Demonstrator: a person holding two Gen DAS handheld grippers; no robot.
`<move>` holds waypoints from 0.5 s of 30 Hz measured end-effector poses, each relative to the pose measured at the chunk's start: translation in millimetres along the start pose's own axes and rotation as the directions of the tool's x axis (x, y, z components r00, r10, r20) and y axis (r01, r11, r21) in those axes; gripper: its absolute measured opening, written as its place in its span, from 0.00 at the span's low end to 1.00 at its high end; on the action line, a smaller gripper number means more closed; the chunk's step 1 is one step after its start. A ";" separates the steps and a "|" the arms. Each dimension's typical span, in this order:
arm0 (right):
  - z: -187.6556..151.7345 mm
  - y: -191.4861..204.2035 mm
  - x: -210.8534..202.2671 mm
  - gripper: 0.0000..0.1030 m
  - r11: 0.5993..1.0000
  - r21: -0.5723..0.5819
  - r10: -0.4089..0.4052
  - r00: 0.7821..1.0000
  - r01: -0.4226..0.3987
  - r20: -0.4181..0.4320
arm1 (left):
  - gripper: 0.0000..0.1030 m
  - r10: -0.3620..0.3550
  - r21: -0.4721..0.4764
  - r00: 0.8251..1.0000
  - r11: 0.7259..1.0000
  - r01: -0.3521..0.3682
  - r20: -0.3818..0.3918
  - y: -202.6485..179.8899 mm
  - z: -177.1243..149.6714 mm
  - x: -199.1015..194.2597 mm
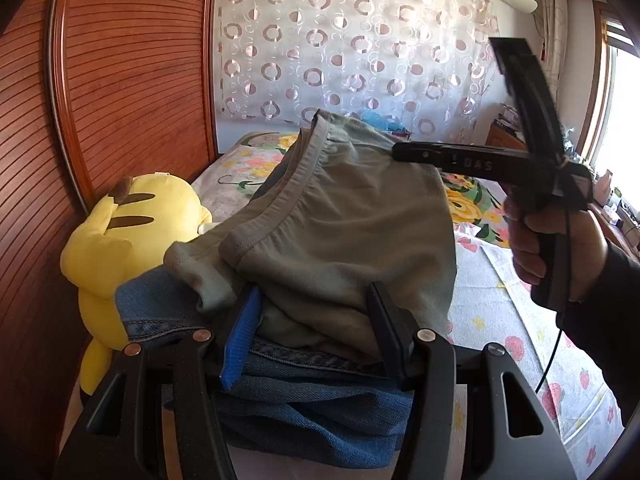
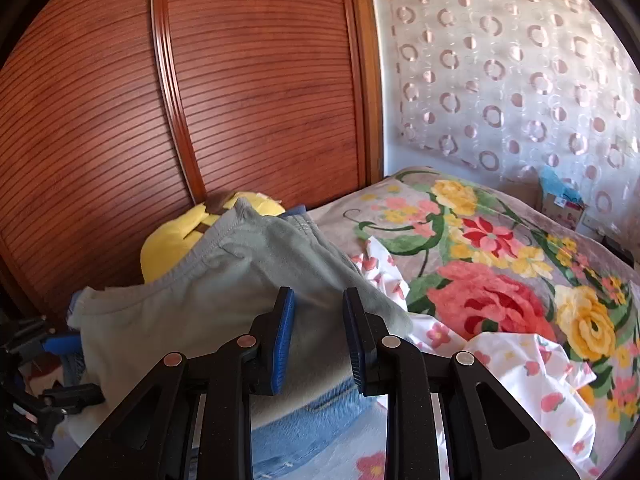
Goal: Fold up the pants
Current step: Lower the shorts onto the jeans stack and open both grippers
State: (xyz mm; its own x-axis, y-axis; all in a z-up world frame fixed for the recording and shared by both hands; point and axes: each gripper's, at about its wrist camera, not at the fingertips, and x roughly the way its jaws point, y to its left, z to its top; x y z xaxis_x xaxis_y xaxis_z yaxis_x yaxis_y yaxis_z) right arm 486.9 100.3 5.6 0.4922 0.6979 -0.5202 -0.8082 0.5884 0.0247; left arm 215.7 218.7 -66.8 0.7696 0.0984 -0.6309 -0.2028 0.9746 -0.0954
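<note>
The green pants (image 1: 340,232) lie folded on top of a folded pair of blue jeans (image 1: 320,404), and the stack sits on the bed (image 2: 500,288) at the lower centre of both views, beside a yellow plush toy (image 1: 132,240) against the wooden wardrobe door (image 2: 240,80).

**Step in hand (judged):** seating and squaring the folded pants on the stack.

1. Keep the elastic waistband edges aligned; in the left wrist view they run diagonally from upper centre to centre left and look roughly parallel.
2. Press down evenly. A loose fold shows at centre left, above the denim hem; flatten it before release or it may spring open.
3. Withdraw along the fabric plane so you do not drag the top layer off the jeans.

**Pose:**

- Left gripper (image 1: 316,332): lower centre of its view, fingers spread wide either side of the near edge of the pants. The fabric bulges between them, but the pads do not appear to pinch it; treat this gripper as open.
- Right gripper (image 2: 319,340): its fingers stand apart with a clear gap, above the right edge of the pants, holding nothing. In the left wrist view it reaches in from centre right, its tip (image 1: 404,151) at the far edge of the pants; your right hand (image 1: 556,252) grips the handle at the right edge of the frame.
</note>
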 end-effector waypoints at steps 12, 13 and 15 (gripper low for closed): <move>-33.4 44.8 -68.3 0.25 1.000 0.001 -0.028 1.000 0.028 0.002 | 0.56 0.041 0.014 0.999 0.999 -0.042 0.030 -5.1 -6.6 -35.1; -36.5 47.0 -74.0 0.26 1.000 0.004 -0.028 1.000 0.028 0.004 | 0.58 0.045 0.016 0.998 0.999 -0.045 0.033 -5.8 -7.4 -38.0; -43.5 51.4 -86.4 0.27 0.999 0.010 -0.036 0.999 0.036 0.008 | 0.61 0.040 0.021 0.999 0.999 -0.041 0.036 -6.5 -9.1 -44.4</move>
State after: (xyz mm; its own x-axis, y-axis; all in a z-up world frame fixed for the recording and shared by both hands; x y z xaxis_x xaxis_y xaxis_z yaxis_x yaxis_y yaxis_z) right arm 388.8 52.5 14.7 0.5236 0.6792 -0.5143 -0.7867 0.6172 0.0142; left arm 177.3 206.2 -45.1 0.7822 0.1444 -0.6060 -0.2214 0.9737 -0.0538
